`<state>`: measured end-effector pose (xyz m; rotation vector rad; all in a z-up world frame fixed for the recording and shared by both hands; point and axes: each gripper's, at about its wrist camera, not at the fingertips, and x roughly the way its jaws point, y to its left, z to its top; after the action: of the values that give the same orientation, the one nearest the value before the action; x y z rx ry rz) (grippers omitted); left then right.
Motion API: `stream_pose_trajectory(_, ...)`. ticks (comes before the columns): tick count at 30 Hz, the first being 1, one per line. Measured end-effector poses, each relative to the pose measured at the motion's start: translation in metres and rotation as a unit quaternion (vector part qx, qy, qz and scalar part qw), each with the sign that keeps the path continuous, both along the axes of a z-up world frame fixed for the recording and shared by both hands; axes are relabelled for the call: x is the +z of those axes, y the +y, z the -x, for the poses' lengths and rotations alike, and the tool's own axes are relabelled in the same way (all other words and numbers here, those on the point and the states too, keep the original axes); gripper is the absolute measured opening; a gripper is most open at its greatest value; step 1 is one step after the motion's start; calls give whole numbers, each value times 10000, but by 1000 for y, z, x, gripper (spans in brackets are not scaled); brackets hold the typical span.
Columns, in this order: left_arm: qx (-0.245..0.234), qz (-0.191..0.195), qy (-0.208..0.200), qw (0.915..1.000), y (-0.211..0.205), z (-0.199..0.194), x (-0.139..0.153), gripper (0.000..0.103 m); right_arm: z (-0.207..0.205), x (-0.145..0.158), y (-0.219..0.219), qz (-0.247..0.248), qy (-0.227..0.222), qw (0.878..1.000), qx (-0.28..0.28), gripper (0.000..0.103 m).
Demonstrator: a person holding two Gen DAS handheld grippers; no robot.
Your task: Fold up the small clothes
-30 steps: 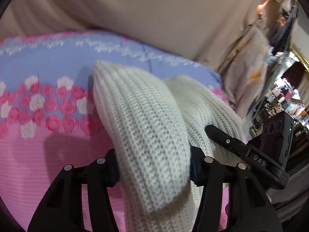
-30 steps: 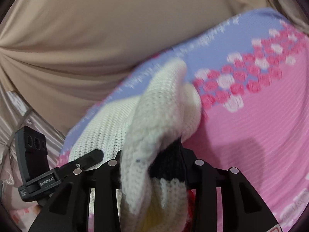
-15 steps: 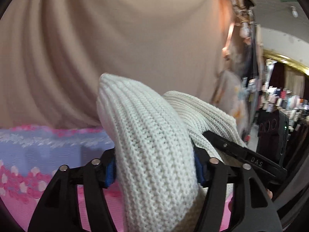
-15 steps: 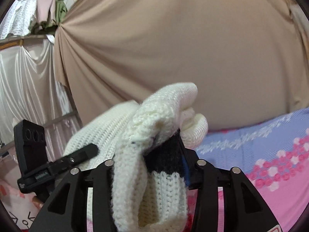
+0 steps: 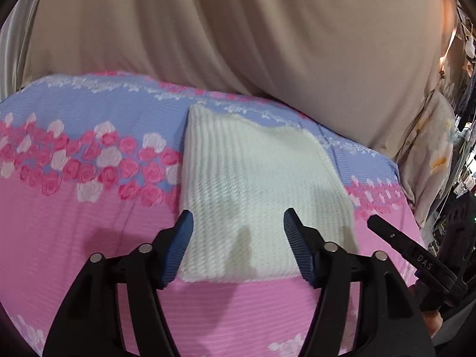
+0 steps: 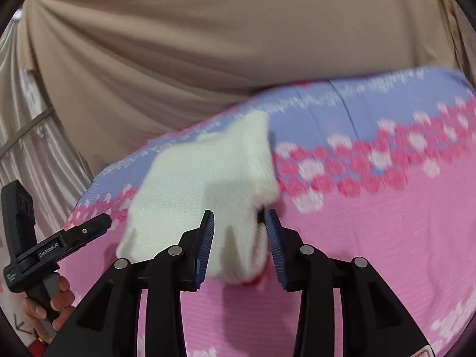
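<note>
A cream knit garment [image 5: 255, 190] lies folded into a flat rectangle on the pink and blue floral bedspread [image 5: 89, 208]. My left gripper [image 5: 238, 217] hovers open over its near edge, with the blue pads [image 5: 181, 238] wide apart and nothing clamped. In the right wrist view the same garment [image 6: 202, 184] is blurred, and a dark strip shows at its near right edge. My right gripper [image 6: 239, 217] stands open above that near edge, its fingers straddling the knit without pinching it. Each view shows the other gripper at its side edge: the right one [image 5: 416, 255] and the left one [image 6: 83, 232].
A beige curtain [image 5: 238, 29] hangs behind the bed, with a shiny pale drape [image 6: 26, 136] to its left. A person's hand [image 6: 53, 300] holds the left gripper's handle. Patterned cloth [image 5: 434, 136] and cluttered shelves stand past the bed's right end. Bare bedspread [image 6: 386, 238] spreads to the right.
Both grippers held the knit garment lifted and bunched; now it lies flat on the bedspread and both jaws have opened and let it go.
</note>
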<state>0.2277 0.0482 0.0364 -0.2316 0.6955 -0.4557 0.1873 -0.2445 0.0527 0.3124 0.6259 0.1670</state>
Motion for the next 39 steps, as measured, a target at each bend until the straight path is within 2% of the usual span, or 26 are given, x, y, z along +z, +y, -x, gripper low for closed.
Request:
stream_pose_trajectory(2, 24, -200, 53, 9998, -5, 4, 2, 63, -10, -2, 8, 206, -79, 9998, -16, 37)
stream_pose_trajectory(3, 59, -337, 126, 9993, -12, 1, -3, 63, -20, -9, 13, 341, 34, 9994, 11, 37)
stream_pose_trajectory(6, 312, -931, 542, 9937, -15, -15, -40, 65, -51, -57, 20, 805, 725, 9941, -64, 36)
stream_pose_trajectory(7, 332, -907, 778, 9923, -13, -20, -55, 65, -56, -68, 19, 803, 817, 9934, -39, 38)
stream_pose_trajectory(8, 322, -685, 919, 9929, -7, -20, -63, 65, -55, -71, 15, 662, 761, 9949, -81, 38)
stream_pose_trajectory(9, 384, -558, 876, 9939, -1, -15, -62, 65, -48, -66, 11, 502, 758, 9957, -166, 39)
stream_pose_trajectory(11, 427, -669, 797, 9937, 0, -5, -58, 65, -30, -51, 8, 571, 563, 9961, -376, 39)
stream_pose_trajectory(12, 487, -761, 668, 9937, -1, 3, -54, 65, -22, -47, 9, 670, 476, 9956, -444, 45)
stream_pose_trajectory(14, 659, -1097, 339, 9912, -8, 23, -48, 77, -4, -44, 13, 1028, 361, 9921, -627, 57)
stream_pose_trajectory(15, 715, -1226, 235, 9896, -13, 31, -47, 90, 7, -46, 16, 1278, 332, 9884, -750, 63)
stream_pose_trajectory(16, 737, -1282, 101, 9890, -19, 43, -48, 95, 14, -50, 19, 1468, 324, 9852, -827, 65)
stream_pose_trajectory(20, 756, -1378, 26, 9876, -36, 66, -60, 97, 36, -65, 28, 1753, 439, 9797, -864, 68)
stream_pose_trajectory(22, 893, -1609, -9, 9829, -41, 74, -68, 97, 41, -75, 30, 1710, 679, 9792, -850, 70)
stream_pose_trajectory(25, 907, -1851, 40, 9785, -46, 77, -72, 97, 47, -76, 23, 1505, 670, 9820, -923, 78)
stream_pose_trajectory(27, 1024, -1986, 76, 9747, -47, 76, -73, 98, 47, -78, 23, 1505, 719, 9814, -947, 78)
stream_pose_trajectory(33, 1271, -1938, 91, 9727, -41, 79, -73, 98, 48, -83, 32, 1687, 809, 9783, -890, 78)
stream_pose_trajectory(39, 1273, -2064, 18, 9701, -44, 81, -72, 98, 49, -83, 37, 1771, 794, 9769, -892, 79)
